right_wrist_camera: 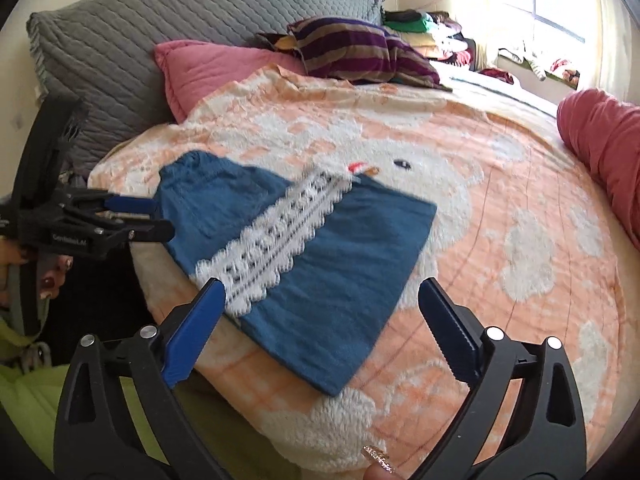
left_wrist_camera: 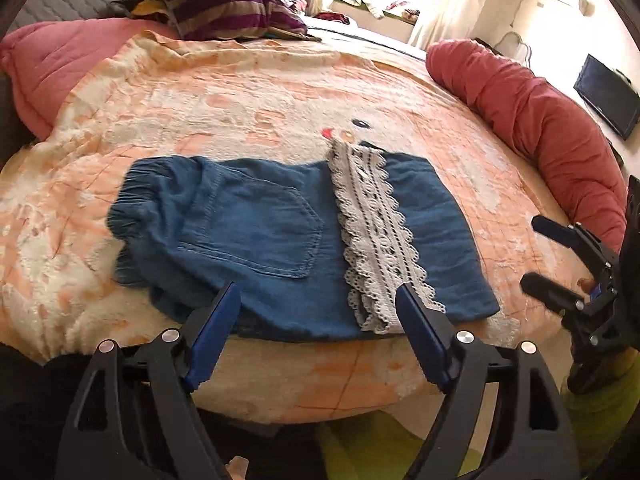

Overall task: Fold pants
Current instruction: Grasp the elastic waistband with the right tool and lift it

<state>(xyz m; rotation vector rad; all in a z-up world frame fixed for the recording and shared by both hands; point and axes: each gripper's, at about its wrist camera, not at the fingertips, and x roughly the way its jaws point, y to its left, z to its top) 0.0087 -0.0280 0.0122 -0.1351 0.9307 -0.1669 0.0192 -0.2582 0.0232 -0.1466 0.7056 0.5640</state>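
Blue pants (left_wrist_camera: pixel 256 236) lie folded flat on the bed, with a back pocket facing up, the elastic waist at the left and a lace hem band (left_wrist_camera: pixel 374 236) across them. They also show in the right wrist view (right_wrist_camera: pixel 344 264). My left gripper (left_wrist_camera: pixel 318 300) is open and empty, just above the pants' near edge. My right gripper (right_wrist_camera: pixel 320 296) is open and empty, above the pants' near right corner. The right gripper shows in the left wrist view (left_wrist_camera: pixel 538 252); the left gripper shows in the right wrist view (right_wrist_camera: pixel 162 218).
The bed has an orange and white blanket (left_wrist_camera: pixel 248 96). A pink pillow (right_wrist_camera: pixel 208 68), a striped pillow (right_wrist_camera: pixel 352 48) and a grey headboard cushion (right_wrist_camera: pixel 160 24) lie at the far side. A rolled red quilt (left_wrist_camera: pixel 532 120) lies along the right edge.
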